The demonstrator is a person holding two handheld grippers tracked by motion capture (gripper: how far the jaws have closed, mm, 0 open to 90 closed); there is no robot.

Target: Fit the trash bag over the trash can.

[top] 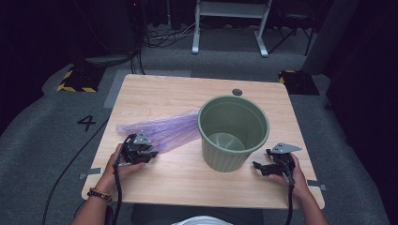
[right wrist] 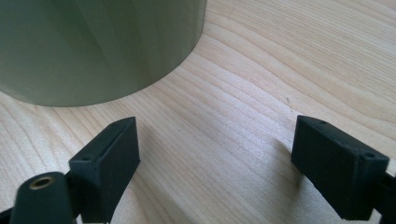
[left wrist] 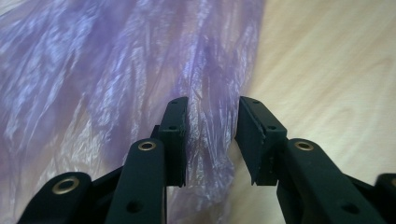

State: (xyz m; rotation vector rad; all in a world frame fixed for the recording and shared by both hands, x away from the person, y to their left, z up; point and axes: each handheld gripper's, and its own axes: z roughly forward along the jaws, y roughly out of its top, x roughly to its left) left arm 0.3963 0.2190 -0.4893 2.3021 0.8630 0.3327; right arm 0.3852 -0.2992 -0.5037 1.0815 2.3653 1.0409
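Left gripper (left wrist: 211,140): jaws narrowed around purple plastic bag (left wrist: 116,79) edge, small gaps visible.
Right gripper (right wrist: 215,163): wide open, empty, beside green bin (right wrist: 93,46).

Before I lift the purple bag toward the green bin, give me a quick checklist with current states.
1. Bag between the jaws of the left hand-held gripper: ok, a fold of the purple bag sits there.
2. Pads pressing firmly on the bag: cannot tell, a gap shows on one side.
3. Green bin upright, mouth open: ok.
4. Bin empty: ok, bare bottom visible.
5. Right hand-held gripper free to steady the bin: ok, jaws wide, holding nothing, beside the bin's base.
6. Bag opened out: not ok, it lies flat on the table.
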